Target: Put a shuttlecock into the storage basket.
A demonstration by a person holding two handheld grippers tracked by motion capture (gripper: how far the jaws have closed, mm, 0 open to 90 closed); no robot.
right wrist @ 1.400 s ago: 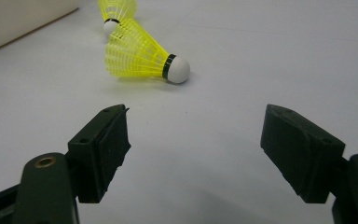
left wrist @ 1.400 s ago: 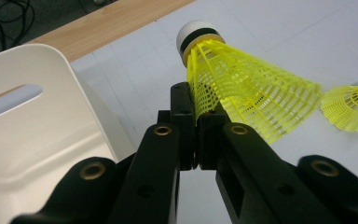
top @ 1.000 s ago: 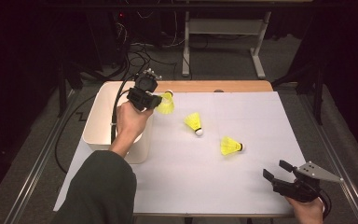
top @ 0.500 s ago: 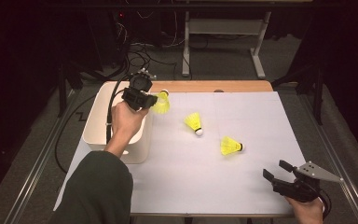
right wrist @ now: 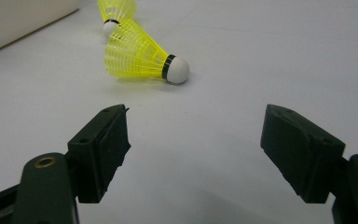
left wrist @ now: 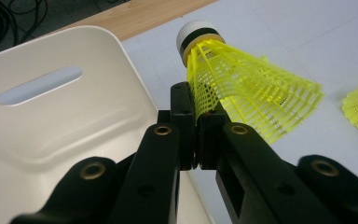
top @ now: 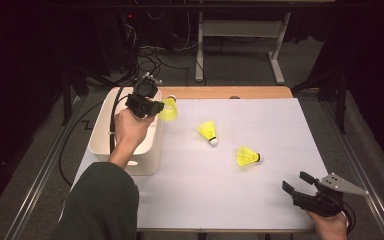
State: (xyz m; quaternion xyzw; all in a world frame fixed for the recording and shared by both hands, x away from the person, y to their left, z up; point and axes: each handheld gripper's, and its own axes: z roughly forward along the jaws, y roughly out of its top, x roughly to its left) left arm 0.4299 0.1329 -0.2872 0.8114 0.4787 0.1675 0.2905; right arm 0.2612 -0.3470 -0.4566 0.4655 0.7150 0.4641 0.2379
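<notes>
The yellow plastic mesh shuttlecock with a white cork tip (left wrist: 242,88) hangs pinched in the jaws of the left gripper (top: 155,107), just at the near-right rim of the cream plastic tub with slotted handles (top: 102,127). In the left gripper view the 2 black jaws are closed almost together on the skirt's edge, close to the black band under the cork, and the cork points up and away while the flared skirt sticks out to the side.

That grip looks thin to me: only a sliver of netted skirt sits between the pads, so a quick swing could let the shuttlecock twist or slip free. It also seems to hang over the rim and not over the tub's hollow, so letting go now could drop it on the edge and bounce it back onto the white-covered desk (top: 260,200). The light skirt could also snag on a pad as the jaws part.

The skirt is bright, open lattice, uncrushed apart from where it is nipped.

2 more yellow shuttlecocks lie on the desk: a middle one (top: 208,132) with its cork toward the person, and a nearer one (top: 246,156) on its side with its cork to the right. The right gripper (top: 296,184) rests low at the near-right corner, jaws spread wide and empty, aimed toward the nearer one, which the right gripper view shows lying well ahead of them.
</notes>
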